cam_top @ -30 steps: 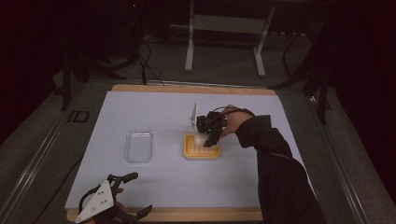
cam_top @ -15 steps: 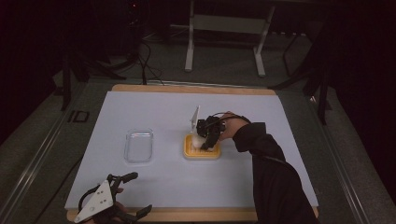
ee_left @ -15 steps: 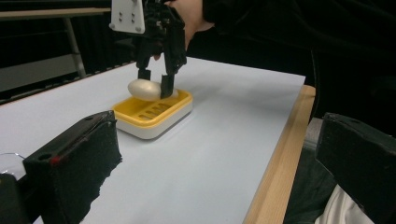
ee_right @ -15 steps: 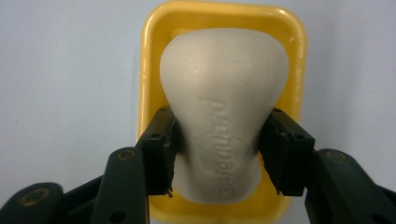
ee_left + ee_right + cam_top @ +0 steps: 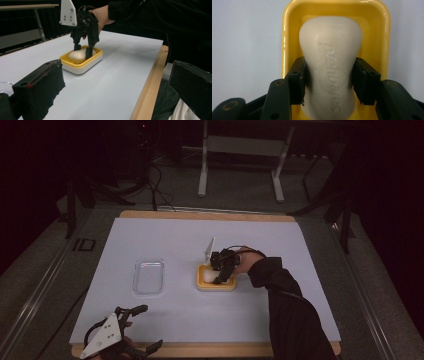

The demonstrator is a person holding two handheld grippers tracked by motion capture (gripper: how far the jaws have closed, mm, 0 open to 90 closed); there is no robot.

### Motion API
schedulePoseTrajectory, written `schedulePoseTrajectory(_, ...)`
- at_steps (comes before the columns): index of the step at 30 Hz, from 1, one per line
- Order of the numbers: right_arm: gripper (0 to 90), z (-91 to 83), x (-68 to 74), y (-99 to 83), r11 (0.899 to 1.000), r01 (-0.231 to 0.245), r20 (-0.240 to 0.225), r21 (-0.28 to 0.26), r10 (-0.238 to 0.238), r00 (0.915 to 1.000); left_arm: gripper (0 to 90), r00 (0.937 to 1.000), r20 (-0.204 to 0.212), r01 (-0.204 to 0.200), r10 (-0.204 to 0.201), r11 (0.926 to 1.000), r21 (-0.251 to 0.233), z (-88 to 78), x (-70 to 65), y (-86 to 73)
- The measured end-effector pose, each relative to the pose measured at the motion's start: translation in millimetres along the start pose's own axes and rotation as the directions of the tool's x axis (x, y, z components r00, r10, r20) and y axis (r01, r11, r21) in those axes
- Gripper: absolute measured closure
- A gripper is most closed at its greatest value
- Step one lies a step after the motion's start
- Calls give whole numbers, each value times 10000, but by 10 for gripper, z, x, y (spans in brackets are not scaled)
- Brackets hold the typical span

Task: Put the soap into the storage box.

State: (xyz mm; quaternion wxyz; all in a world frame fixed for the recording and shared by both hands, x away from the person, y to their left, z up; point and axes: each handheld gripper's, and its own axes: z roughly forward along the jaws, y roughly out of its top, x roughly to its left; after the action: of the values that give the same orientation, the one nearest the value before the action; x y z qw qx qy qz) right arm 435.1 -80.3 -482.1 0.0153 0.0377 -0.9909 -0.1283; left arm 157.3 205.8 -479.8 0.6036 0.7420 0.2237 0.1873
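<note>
A white bar of soap (image 5: 330, 50) with raised lettering lies in a yellow soap dish (image 5: 287, 37). My right gripper (image 5: 329, 82) is shut on the bar's narrow waist, and its black pads (image 5: 298, 80) press on both sides. In the high view the dish (image 5: 202, 285) sits right of the table's middle with the right gripper (image 5: 220, 279) reaching down into it. From the left gripper view the soap (image 5: 76, 55) rests low in the dish (image 5: 82, 67), the right gripper (image 5: 83, 51) on it. My left gripper (image 5: 147, 329) stands open at the front left, nothing between its jaws.
A clear plastic tray (image 5: 148, 276) lies left of the dish on the pale blue tabletop (image 5: 280, 250). The wooden front edge (image 5: 147, 87) runs close to the left gripper (image 5: 117, 70). Dark floor, cables and a metal stand lie beyond the far edge.
My right gripper has come down with the soap, from just above the yellow dish into it. The left gripper has stayed put.
</note>
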Motion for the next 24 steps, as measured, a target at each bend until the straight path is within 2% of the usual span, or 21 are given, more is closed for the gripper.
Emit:
schedulePoseTrajectory(4,488,65,3,-13,10000,-95,-66,-2,95,9999,1,10000,-7,-44,44,10000,39,4,-2,-2)
schedulePoseTrajectory(7,485,59,0,-14,9997,-256,-128,32,256,9996,1,10000,-14,-56,56,10000,54,8,-2,-3)
schedulePoseTrajectory(11,477,25,6,2,9999,-81,-43,111,81,10000,1,10000,-29,-49,49,10000,63,10,1,-4)
schedulePoseTrajectory(15,471,-14,9,5,9998,-187,-83,51,187,9998,1,10000,-24,-61,62,9999,85,13,1,-4)
schedulePoseTrajectory(19,462,-191,23,-1,9992,-108,95,-390,112,9999,1,10000,-35,-54,55,9999,85,16,-2,-5)
schedulePoseTrajectory(22,450,-319,53,-20,9973,-394,205,-621,408,9990,1,10000,-57,-60,61,9999,97,16,-1,-5)
schedulePoseTrajectory(24,449,-386,74,-37,9959,-410,343,-805,439,9984,1,10000,-60,-59,59,9999,123,17,2,-5)
